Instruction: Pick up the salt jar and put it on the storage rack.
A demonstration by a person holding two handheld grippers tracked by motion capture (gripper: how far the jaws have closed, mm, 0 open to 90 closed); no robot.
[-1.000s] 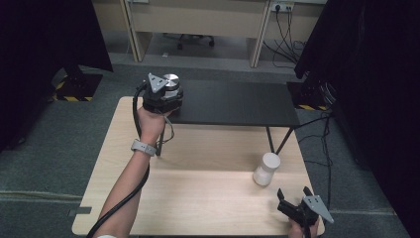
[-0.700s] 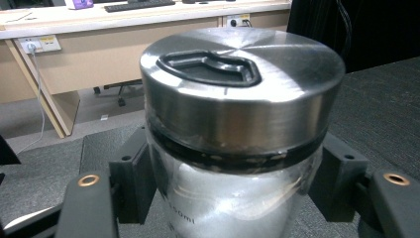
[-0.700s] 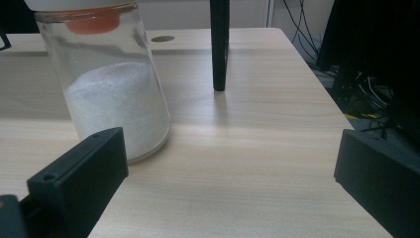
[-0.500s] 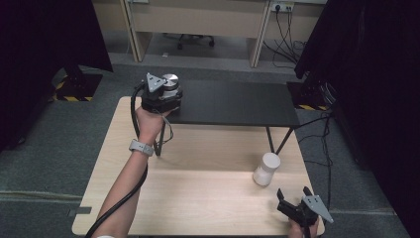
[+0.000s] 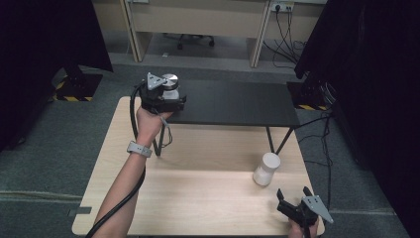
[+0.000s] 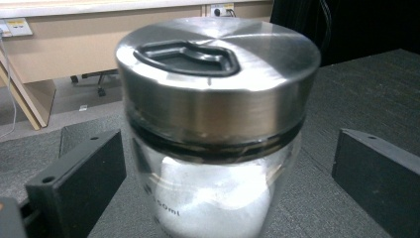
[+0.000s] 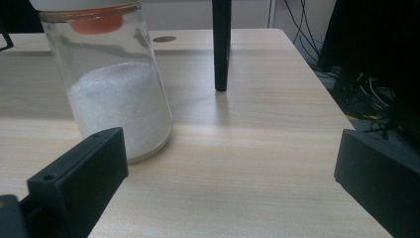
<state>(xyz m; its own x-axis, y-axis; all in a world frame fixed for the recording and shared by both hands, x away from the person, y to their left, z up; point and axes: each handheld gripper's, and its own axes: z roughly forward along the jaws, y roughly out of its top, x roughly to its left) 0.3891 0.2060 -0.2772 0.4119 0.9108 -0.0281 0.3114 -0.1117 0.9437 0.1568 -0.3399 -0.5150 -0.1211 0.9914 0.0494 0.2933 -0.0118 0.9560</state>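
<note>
My left gripper (image 5: 166,94) has just spread its jaws around the steel-lidded jar (image 6: 213,129) at twelve o'clock, so withdrawing crookedly could topple it off the black shelf (image 5: 233,101).

Jar (image 6: 218,148) w/ steel lid: glass printed "50ml" low on front, partly cut off. Nothing else legible.
</note>
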